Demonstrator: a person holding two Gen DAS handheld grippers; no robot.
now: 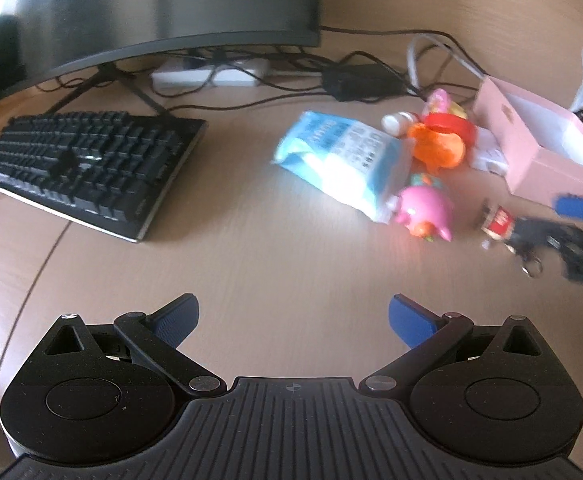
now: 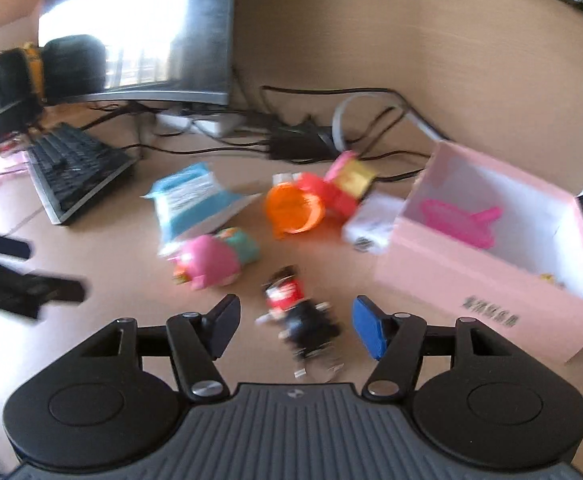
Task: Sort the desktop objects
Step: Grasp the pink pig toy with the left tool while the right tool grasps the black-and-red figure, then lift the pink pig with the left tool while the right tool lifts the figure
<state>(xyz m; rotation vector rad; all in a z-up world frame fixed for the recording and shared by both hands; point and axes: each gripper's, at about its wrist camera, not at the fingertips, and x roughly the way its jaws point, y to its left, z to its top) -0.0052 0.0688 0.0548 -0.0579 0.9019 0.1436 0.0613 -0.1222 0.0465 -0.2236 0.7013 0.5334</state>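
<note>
Rectangular pink cardboard box (image 2: 487,280)

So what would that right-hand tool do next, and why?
Probably lower a little and close on the red and black keychain toy. The right hand-held gripper is open with its jaws on either side of the toy, which appears to lie loose on the desk. The open pink box sits just to its right, a likely place for it.

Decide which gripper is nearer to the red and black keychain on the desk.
Right. The right gripper has the red and black keychain between its open jaws; the left gripper hangs over bare desk, apart from it.
</note>
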